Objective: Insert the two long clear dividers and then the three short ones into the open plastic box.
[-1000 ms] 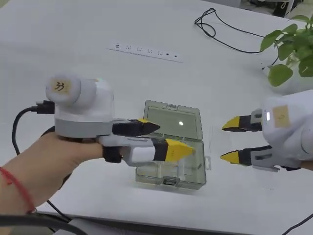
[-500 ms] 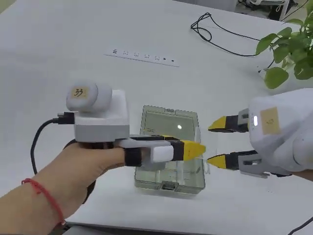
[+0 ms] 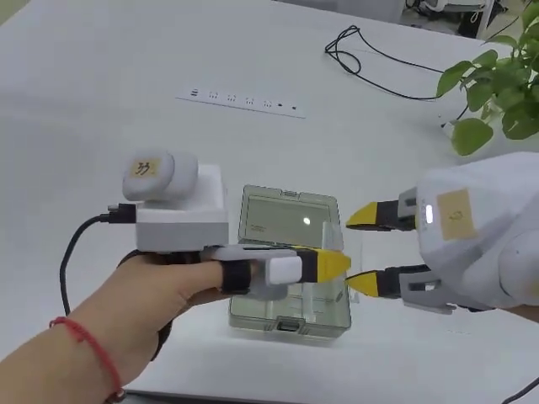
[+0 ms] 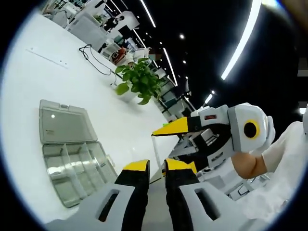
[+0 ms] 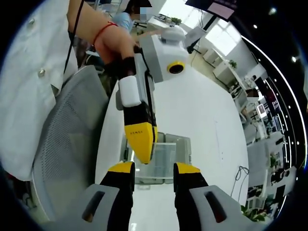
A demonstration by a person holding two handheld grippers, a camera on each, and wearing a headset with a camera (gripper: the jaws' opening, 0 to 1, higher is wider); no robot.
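The open plastic box (image 3: 290, 322) sits on the white table near the front edge, its lid (image 3: 286, 217) laid back flat. In the left gripper view the box (image 4: 72, 166) shows partition lines across its base. My left gripper (image 3: 337, 264) hovers above the box's right side, pointing right. Its jaws are shut on a thin clear divider (image 4: 163, 147) that stands up from between them (image 4: 157, 166). My right gripper (image 3: 360, 249) faces it from the right, open, with one jaw above and one below the divider. In the right gripper view the open right gripper (image 5: 154, 172) looks at the left gripper's yellow tip, with the box (image 5: 168, 155) behind it.
A white power strip (image 3: 244, 99) lies at the back of the table, with a looped black cable (image 3: 370, 55) beyond it. A green plant (image 3: 497, 88) stands at the far right. The table's front edge runs just below the box. A grey mesh chair (image 5: 72, 144) stands beside the table.
The left gripper has rolled so its jaws line up and has edged right over the box. The right gripper has come in closer from the right.
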